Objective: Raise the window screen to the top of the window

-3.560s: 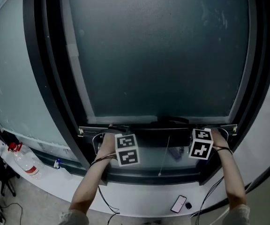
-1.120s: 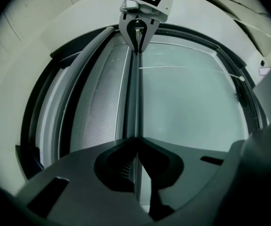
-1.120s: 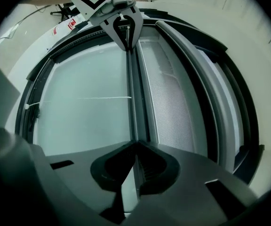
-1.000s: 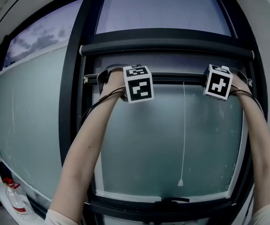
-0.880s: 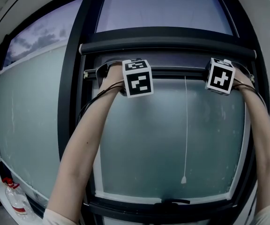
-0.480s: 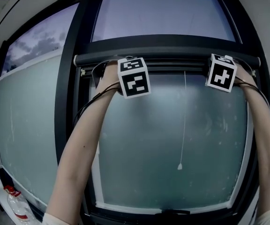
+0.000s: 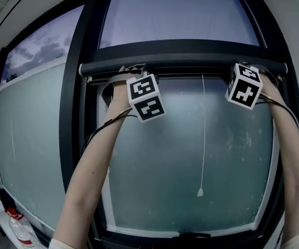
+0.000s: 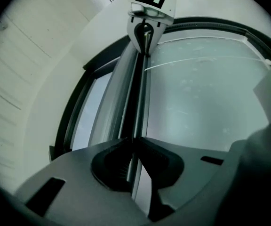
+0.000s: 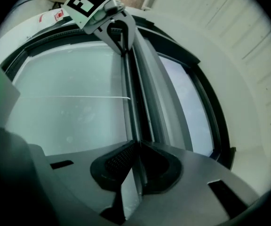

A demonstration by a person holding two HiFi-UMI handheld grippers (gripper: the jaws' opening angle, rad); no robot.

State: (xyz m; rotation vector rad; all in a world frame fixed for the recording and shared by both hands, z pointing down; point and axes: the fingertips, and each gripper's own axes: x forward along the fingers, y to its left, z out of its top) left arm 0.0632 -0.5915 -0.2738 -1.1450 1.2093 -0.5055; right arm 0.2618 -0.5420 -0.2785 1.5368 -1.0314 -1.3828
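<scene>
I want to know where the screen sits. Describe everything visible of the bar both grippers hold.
The bar is a slim, dark, metal-looking rail. It lies level across the window, close beneath the roller housing at the top. The left gripper and the right gripper are each shut on it, one toward each end. A thin white cord hangs from its middle.

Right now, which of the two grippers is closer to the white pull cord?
The right gripper: the pull cord hangs from the screen bar close beside it, while the left gripper grips that bar farther away.
</scene>
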